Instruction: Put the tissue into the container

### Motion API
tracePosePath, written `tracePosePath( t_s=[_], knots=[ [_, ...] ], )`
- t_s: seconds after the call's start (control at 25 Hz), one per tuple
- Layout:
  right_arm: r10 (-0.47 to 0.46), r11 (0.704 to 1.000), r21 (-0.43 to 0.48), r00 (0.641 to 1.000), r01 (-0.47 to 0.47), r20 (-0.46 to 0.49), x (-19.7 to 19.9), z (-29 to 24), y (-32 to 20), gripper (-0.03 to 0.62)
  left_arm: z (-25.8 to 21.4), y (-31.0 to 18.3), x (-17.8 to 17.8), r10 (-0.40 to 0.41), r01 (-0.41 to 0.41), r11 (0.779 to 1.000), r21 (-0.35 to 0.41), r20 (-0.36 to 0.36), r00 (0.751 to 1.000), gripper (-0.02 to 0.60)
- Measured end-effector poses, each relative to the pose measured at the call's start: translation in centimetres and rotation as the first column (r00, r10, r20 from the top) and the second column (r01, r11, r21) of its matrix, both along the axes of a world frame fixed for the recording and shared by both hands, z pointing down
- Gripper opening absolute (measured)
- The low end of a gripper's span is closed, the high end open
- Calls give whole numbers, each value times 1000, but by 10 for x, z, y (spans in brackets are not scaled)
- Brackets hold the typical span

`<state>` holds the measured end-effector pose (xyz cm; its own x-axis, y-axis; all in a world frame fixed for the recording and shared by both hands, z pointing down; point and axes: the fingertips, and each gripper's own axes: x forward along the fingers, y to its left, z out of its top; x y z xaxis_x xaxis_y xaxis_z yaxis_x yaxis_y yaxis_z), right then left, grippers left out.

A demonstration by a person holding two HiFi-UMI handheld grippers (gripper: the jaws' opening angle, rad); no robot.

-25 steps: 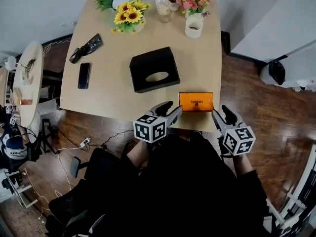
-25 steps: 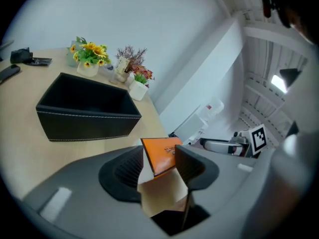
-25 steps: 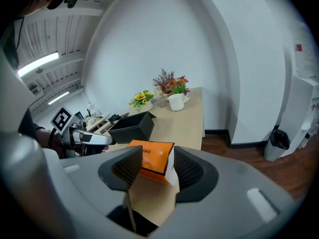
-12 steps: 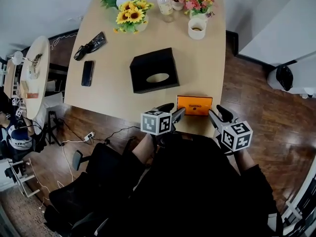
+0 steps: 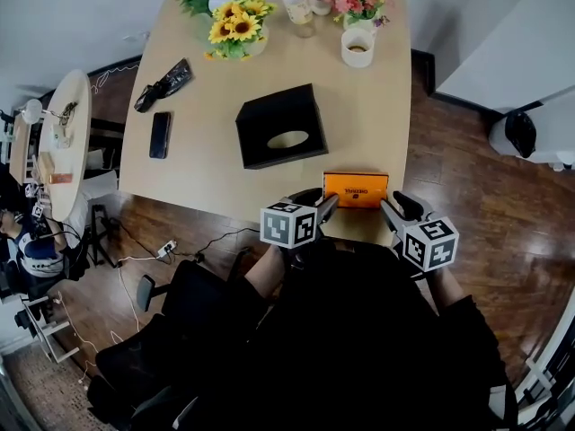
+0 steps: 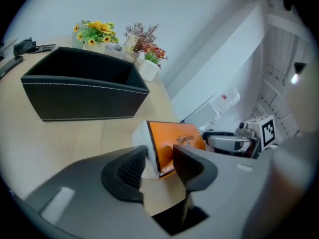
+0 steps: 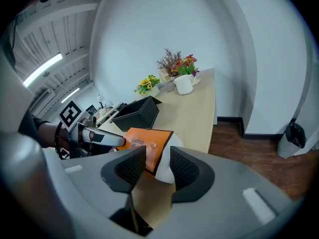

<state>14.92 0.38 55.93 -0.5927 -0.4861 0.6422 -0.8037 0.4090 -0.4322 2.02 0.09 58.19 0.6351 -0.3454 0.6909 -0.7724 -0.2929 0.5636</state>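
An orange tissue pack (image 5: 356,189) lies at the near edge of the table (image 5: 189,173). Behind it stands the black container (image 5: 280,126), its top slot open. My left gripper (image 5: 322,203) is at the pack's left end and my right gripper (image 5: 393,207) at its right end. In the left gripper view the jaws have just been closing and the left gripper (image 6: 159,161) pinches the near corner of the pack (image 6: 174,141). In the right gripper view the right gripper (image 7: 158,166), also just closing, holds the other corner of the pack (image 7: 147,143).
A black phone (image 5: 154,135) and a dark bundle (image 5: 163,83) lie on the table's left side. Sunflowers (image 5: 235,27), a bottle (image 5: 300,11), a white mug (image 5: 357,48) and more flowers stand at the far end. A round side table (image 5: 49,133) stands left.
Both grippers have sunk and drawn in against the ends of the orange pack, and their jaws have narrowed onto it. The pack still lies on the table.
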Motion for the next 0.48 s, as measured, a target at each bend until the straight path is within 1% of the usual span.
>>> tracePosePath(
  t_s=[0.12,0.2,0.36,0.48],
  knots=[
    [-2,999,-46,1000,2,-15,-5,12,2,149,2,0,0,4,-4,1000,-4,-3,1000,153],
    [4,997,-75,1000,-5,-20,-7,18,2,127,2,0,0,11,-11,1000,-16,-9,1000,153],
    [12,995,-102,1000,-14,-17,-6,19,1,109,3,-1,1,32,-32,999,-42,-17,999,153],
    [5,993,-121,999,-9,-34,-8,19,2,97,3,0,0,40,-40,998,-39,-23,999,152]
  ],
)
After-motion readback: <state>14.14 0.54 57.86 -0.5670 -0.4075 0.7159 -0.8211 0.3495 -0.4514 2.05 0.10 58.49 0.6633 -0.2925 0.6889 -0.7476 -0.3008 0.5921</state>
